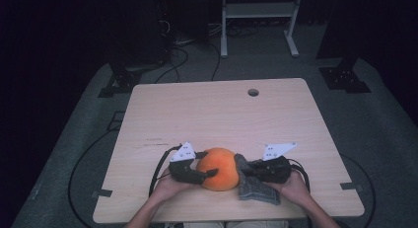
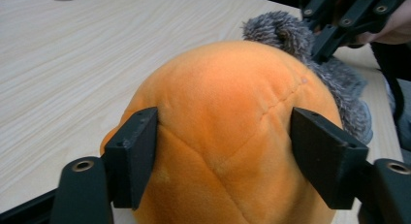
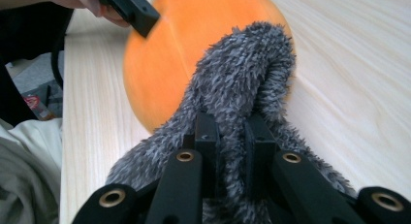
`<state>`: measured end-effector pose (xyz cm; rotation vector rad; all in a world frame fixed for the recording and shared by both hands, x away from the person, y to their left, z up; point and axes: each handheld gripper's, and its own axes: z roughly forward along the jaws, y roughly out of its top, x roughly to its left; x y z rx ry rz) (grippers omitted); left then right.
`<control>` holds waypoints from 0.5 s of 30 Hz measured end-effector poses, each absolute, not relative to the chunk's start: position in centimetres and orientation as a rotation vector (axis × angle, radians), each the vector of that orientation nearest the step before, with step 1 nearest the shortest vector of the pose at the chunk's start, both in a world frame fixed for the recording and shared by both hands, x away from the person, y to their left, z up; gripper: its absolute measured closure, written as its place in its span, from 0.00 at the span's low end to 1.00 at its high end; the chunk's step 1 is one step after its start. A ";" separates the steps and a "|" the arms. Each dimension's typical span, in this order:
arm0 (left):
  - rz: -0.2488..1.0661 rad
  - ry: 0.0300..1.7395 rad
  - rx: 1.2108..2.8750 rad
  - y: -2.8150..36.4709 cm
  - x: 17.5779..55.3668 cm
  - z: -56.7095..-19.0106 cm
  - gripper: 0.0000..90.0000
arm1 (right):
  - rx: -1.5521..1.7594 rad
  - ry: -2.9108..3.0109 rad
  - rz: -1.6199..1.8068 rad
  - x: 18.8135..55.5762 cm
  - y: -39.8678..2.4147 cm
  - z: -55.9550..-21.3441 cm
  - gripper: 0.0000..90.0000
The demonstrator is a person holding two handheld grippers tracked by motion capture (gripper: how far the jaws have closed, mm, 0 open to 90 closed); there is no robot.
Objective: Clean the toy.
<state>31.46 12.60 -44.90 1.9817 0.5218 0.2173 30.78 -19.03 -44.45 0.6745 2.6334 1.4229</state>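
A round orange plush ball (image 1: 219,166) lies near the table's front edge. My left gripper (image 1: 206,164) comes at it from the left. In the left gripper view its jaws straddle the ball (image 2: 228,112) and both pads press into the plush. A grey fuzzy fabric piece (image 1: 254,186) lies against the ball's right side. My right gripper (image 1: 246,171) is shut on this fabric, and in the right gripper view its narrow jaws (image 3: 231,136) pinch a fold of the grey fabric (image 3: 242,73) in front of the orange ball (image 3: 174,49).
The light wooden table (image 1: 212,109) has a small round hole (image 1: 253,92) near its far edge. Beyond it on the floor stand a white frame (image 1: 259,11), black stand feet (image 1: 345,77) and loose cables (image 1: 172,60). The person's lap sits at the near edge.
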 end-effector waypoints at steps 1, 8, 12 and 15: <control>0.217 0.522 1.982 12.6 31.5 -44.9 0.33 | 0.675 2.633 1.423 30.8 -19.0 -44.4 0.88; 0.270 0.594 1.976 12.3 30.5 -44.7 0.32 | 0.572 2.626 1.534 30.2 -16.1 -42.6 0.88; 0.226 0.593 1.956 12.7 29.5 -44.6 0.30 | 0.622 2.623 1.530 31.2 -16.7 -43.1 0.88; 0.226 0.559 1.963 12.7 29.0 -44.4 0.28 | 0.630 2.633 1.514 31.1 -17.2 -43.6 0.88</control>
